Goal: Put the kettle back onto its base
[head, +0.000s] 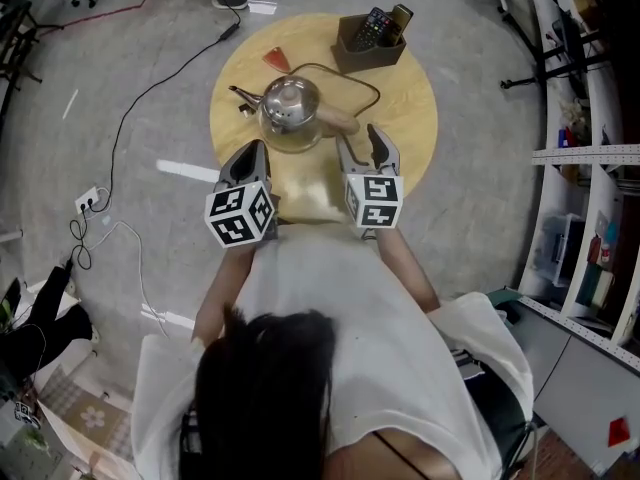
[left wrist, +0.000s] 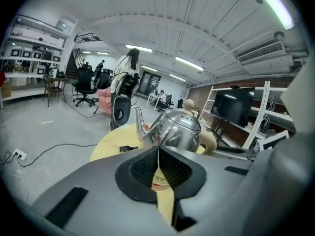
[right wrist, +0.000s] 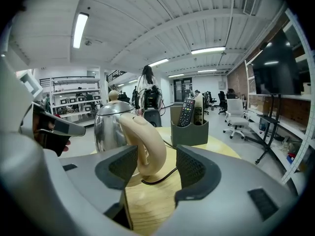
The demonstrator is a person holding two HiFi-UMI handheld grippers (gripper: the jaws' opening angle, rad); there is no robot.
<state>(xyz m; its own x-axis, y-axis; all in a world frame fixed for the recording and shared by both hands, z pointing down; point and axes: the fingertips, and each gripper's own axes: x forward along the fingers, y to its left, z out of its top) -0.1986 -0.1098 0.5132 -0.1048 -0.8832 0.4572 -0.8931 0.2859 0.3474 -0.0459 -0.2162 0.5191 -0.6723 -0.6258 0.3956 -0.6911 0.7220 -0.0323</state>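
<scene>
Counted: one kettle (head: 290, 108) at table centre, your 12 o'clock; one holder (head: 368, 56) with two remotes (head: 378, 26) at 1 o'clock. Your right gripper (head: 362, 148) gaped wide, gripping nothing; your left gripper (head: 253, 151) was closed and empty. Round wooden table (head: 405, 103); grey floor (head: 120, 68).

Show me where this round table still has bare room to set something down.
Bare wood: the table's right side, bordered by the remote holder, the cord and the right gripper; and the near strip between the left gripper and the right one, in front of the kettle. Crowded: the far left, around kettle, plug and red scrap.
</scene>
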